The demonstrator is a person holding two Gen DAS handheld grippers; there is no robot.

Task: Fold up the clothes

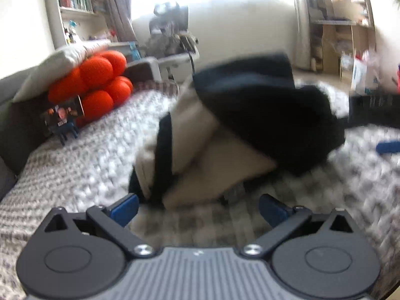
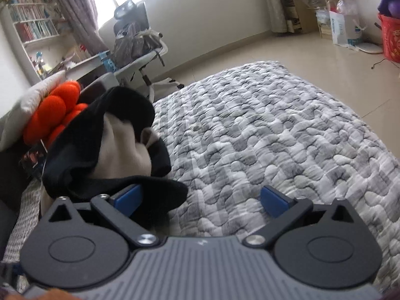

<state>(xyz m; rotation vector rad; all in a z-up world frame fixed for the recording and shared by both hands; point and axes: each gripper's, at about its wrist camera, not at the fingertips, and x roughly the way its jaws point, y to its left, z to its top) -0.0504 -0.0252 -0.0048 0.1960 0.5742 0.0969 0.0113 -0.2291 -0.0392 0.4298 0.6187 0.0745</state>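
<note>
A crumpled black and beige garment [image 1: 232,130] lies in a heap on the grey quilted bed cover [image 1: 75,165], blurred in the left wrist view. My left gripper [image 1: 198,208] is open just in front of its near edge, with nothing between the blue pads. The other gripper [image 1: 375,111] shows as a dark blurred shape at the right, with one blue pad [image 1: 387,147] below it. In the right wrist view the same garment [image 2: 107,147] is bunched at the left, and a black fold drapes over the left blue pad [image 2: 127,200]. My right gripper [image 2: 200,201] is open above the bed cover [image 2: 275,137].
An orange ball-shaped cushion [image 1: 95,85] and a pale pillow [image 1: 57,67] sit at the bed's head on the left. Beyond the bed are an office chair [image 2: 140,42] piled with clothes, bookshelves [image 2: 32,25], tiled floor [image 2: 287,47] and a red basket [image 2: 391,40].
</note>
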